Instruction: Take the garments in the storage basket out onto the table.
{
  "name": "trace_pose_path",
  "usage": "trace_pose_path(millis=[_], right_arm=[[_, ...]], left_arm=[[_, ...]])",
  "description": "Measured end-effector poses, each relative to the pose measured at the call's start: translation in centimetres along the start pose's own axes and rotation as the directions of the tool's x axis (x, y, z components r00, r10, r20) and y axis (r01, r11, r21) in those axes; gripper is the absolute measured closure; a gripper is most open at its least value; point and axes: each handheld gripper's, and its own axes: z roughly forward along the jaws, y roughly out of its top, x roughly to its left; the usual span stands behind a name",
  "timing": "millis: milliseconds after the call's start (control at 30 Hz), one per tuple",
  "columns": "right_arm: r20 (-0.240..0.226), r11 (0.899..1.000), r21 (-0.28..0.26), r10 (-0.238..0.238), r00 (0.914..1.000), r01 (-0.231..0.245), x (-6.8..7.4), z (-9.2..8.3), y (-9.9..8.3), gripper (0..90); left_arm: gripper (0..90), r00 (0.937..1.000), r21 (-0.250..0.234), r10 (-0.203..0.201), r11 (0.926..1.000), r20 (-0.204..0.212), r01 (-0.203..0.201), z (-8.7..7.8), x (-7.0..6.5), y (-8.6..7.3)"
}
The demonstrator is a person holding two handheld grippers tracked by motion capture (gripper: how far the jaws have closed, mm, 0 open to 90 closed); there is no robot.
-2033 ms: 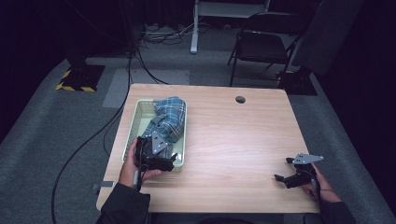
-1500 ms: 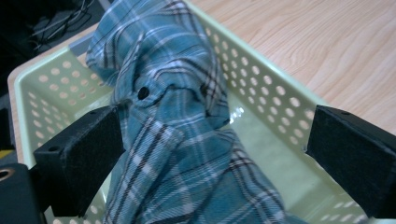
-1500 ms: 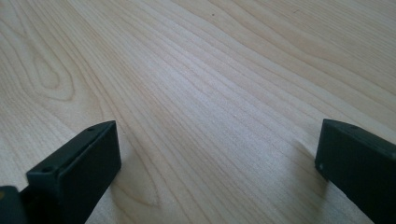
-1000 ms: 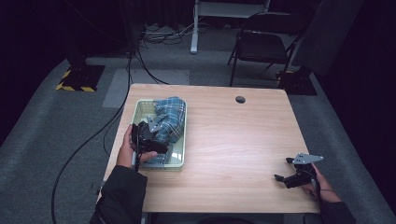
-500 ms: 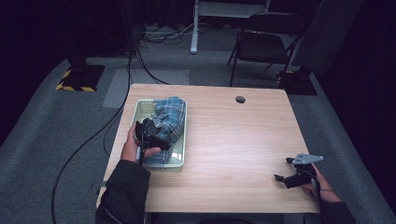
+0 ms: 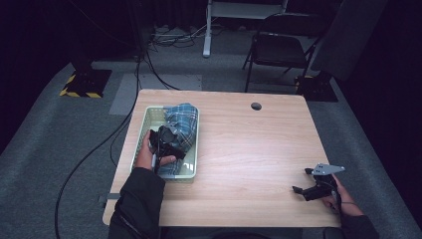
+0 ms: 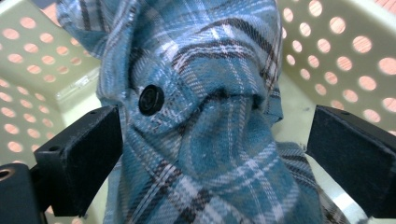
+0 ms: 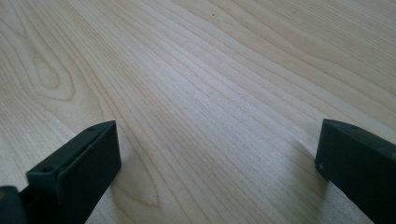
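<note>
Left gripper is down in the basket, jaws wide apart with a bunched ridge of the shirt standing between them. Nothing gripped yet; the cloth looks to brush the left jaw, clear gap to the right one. Shirt sits crumpled in the basket, piled toward its far end, at the table's left side in the high view.

Right gripper is parked near the table's right front corner, jaws wide apart over bare wood, holding nothing.

Risks I see from here:
- Ridge sits off-centre toward the left jaw. If I close now, I may pinch only a thin fold and it slips out on the lift.
- The button is right by the left jaw. A pad landing on it gives a hard, uneven bite.
- The basket is light plastic. If the shirt drags on the perforated wall, the basket lifts or skids with it, and the right gripper is too far off to pin it.
- I can't tell how deep the jaws reach below the fold, so they could catch the basket floor.
</note>
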Motion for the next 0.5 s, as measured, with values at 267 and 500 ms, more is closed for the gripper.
trace_pose_path(millis=[267, 500], right_arm=[[0.0, 1.0, 0.0, 0.0, 1.0, 0.0, 0.0, 0.0, 0.0, 0.2], [0.0, 1.0, 0.0, 0.0, 1.0, 0.0, 0.0, 0.0, 0.0, 0.2]], left_arm=[[3.3, 0.9997, 0.039, -0.016, 0.9991, -0.02, 0.017, 1.0, 0.5, 0.1], [3.3, 0.9998, 0.104, -0.021, 0.9943, 0.001, 0.02, 2.1, 0.8, 0.3]])
